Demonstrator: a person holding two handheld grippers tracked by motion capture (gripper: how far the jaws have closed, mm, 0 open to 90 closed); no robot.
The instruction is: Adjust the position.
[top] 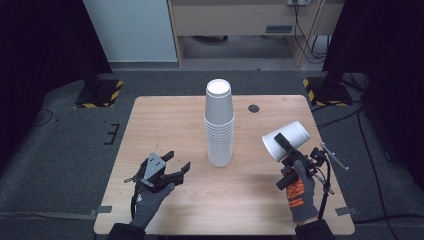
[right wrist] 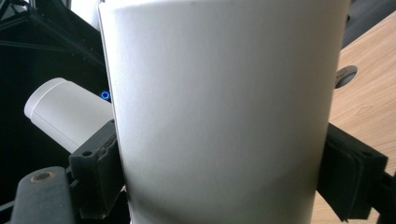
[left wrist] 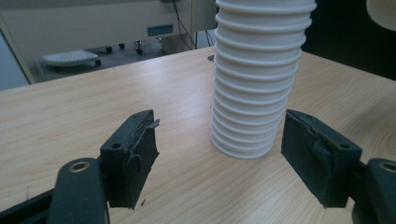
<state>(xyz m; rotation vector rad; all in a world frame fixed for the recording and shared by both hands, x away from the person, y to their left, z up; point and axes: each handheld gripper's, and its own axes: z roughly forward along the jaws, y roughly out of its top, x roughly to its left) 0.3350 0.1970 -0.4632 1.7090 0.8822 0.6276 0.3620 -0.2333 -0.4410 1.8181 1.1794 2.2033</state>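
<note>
A tall stack of white paper cups (top: 219, 125) stands upside down in the middle of the wooden table (top: 165, 115). My left gripper (top: 179, 160) hovers low at the front left, open, its jaws pointing toward the stack (left wrist: 257, 79). Nothing lies between its pads (left wrist: 135, 158). At the front right, my right gripper (top: 287, 147) is shut on a single white cup (top: 290, 137), which is raised and tilted with its rim toward the stack. In the right gripper view this cup (right wrist: 224, 116) is pressed by both pads (right wrist: 100, 172).
A black round grommet (top: 254, 108) sits in the tabletop behind the stack. Yellow-and-black striped stand bases (top: 100, 95) rest on the floor at both far corners. Cables (top: 365, 140) run along the floor at the right. Another white cup shape (right wrist: 65, 112) shows behind the held cup.
</note>
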